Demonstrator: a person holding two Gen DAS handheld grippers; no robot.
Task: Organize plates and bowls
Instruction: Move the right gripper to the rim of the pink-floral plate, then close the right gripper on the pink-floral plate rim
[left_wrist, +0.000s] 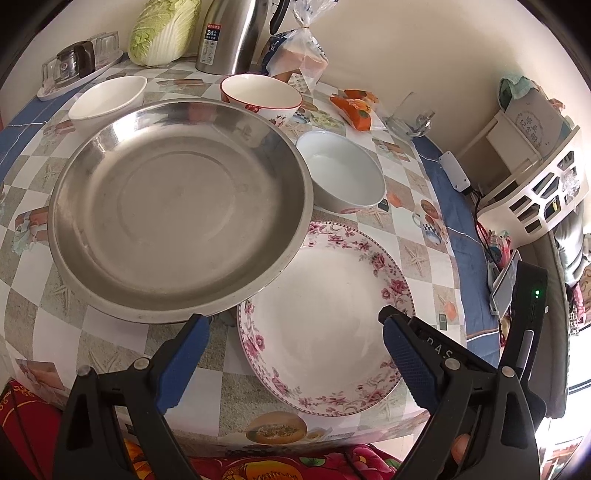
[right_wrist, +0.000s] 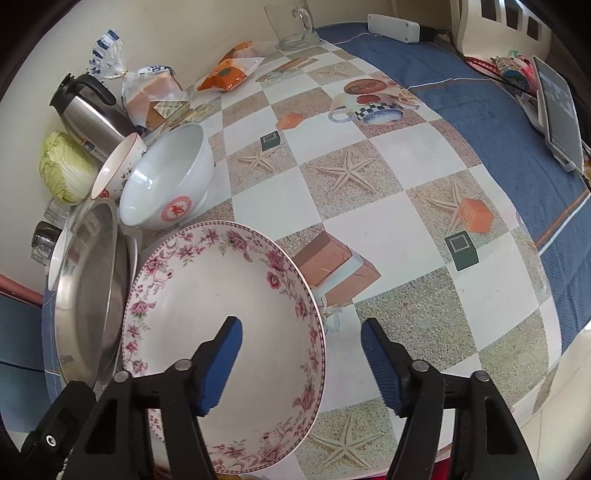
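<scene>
A floral-rimmed white plate (left_wrist: 321, 317) lies flat on the table near the front edge. My left gripper (left_wrist: 295, 325) hovers over it, open, its blue pads wide apart and touching nothing. A large steel basin (left_wrist: 177, 206) sits to the plate's left and overlaps its rim. Behind stand a white bowl (left_wrist: 107, 99), a red-rimmed flowered bowl (left_wrist: 258, 96) and another white bowl (left_wrist: 343, 173). In the right wrist view my right gripper (right_wrist: 301, 332) straddles the right rim of the plate (right_wrist: 192, 295), open, with the pads clear of it. The basin (right_wrist: 88, 288) and the emblem bowl (right_wrist: 166, 177) lie to the left.
A steel kettle (left_wrist: 236, 37), a cabbage (left_wrist: 162, 33), a bagged loaf (left_wrist: 299, 51), an orange packet (left_wrist: 354, 107), a glass mug (right_wrist: 291, 26) and a tray of glasses (left_wrist: 77, 66) line the back wall. A phone (right_wrist: 557, 110) and a power strip (right_wrist: 395, 22) lie on the blue cloth.
</scene>
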